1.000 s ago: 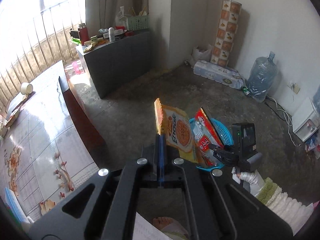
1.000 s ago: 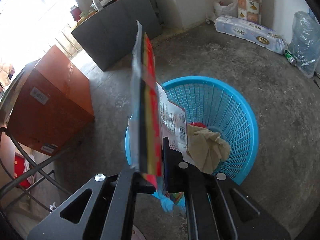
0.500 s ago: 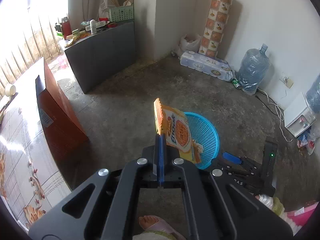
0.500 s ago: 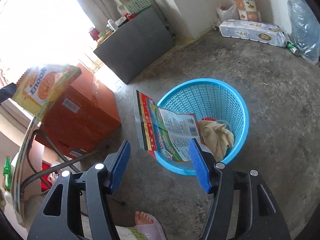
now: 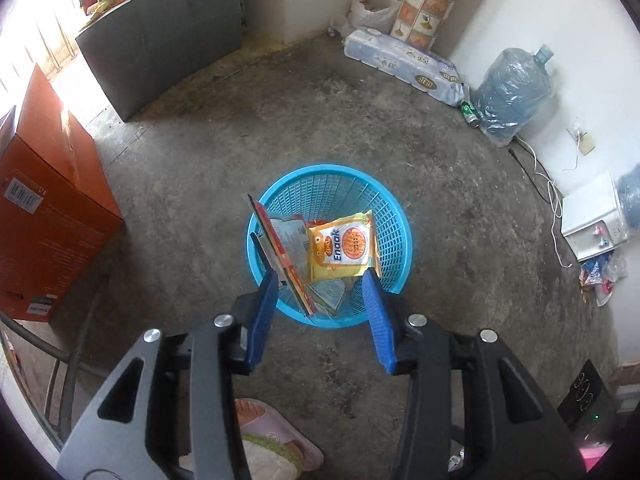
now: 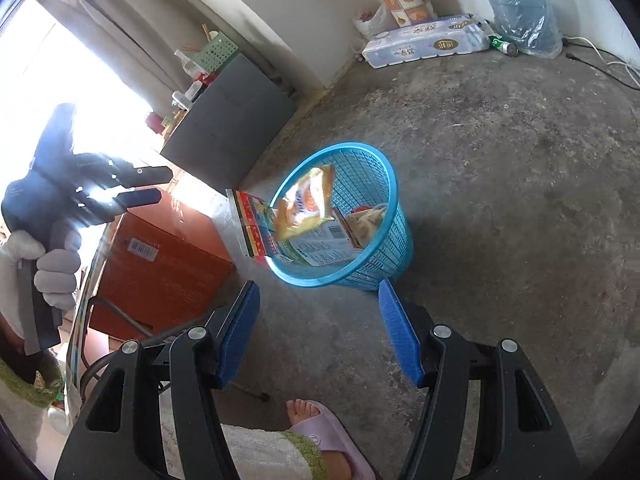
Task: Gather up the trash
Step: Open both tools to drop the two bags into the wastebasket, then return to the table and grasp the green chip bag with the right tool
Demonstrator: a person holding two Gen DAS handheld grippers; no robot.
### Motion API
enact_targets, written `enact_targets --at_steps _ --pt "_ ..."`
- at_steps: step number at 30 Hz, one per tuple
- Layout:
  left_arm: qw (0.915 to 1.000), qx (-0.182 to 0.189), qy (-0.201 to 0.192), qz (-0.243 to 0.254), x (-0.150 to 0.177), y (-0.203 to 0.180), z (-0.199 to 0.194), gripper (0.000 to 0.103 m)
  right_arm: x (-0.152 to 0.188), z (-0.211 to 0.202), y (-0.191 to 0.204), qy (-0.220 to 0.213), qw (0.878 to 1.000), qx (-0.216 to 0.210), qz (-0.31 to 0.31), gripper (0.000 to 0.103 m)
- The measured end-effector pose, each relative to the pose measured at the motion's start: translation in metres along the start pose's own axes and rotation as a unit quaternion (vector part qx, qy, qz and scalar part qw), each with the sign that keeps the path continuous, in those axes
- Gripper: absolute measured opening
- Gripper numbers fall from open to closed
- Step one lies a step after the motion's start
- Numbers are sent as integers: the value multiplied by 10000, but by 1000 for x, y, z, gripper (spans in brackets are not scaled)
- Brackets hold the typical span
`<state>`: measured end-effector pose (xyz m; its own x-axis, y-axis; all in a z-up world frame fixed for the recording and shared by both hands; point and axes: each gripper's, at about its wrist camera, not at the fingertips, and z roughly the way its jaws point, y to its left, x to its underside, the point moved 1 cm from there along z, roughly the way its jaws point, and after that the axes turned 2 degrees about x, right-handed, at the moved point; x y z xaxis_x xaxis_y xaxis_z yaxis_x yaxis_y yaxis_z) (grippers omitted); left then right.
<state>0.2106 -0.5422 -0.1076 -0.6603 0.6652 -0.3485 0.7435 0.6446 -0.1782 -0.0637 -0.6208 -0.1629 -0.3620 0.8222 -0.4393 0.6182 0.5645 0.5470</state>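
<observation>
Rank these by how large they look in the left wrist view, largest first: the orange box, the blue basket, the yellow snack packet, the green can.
1. orange box, though it sits nearer the camera
2. blue basket
3. yellow snack packet
4. green can, though it lies farthest away

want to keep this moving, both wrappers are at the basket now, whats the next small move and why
Probably lift the left gripper away: its jaws have just opened, and the orange snack packet is loose above the blue basket. The right gripper is open, empty.
</observation>
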Motion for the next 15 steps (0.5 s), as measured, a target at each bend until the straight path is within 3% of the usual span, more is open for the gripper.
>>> enact_targets --at_steps 6,11,15 --pt "9984 50 -548 86 25 22 -75 46 -5 -12 32 -152 9994 -179 -235 61" --pt "9927 71 -1196 94 64 43 -154 50 -5 -38 73 -451 9960 6 -775 61" --pt "9830 -8 -1838 -29 110 67 -215 55 -2 -70 115 -891 9857 286 -1401 75"
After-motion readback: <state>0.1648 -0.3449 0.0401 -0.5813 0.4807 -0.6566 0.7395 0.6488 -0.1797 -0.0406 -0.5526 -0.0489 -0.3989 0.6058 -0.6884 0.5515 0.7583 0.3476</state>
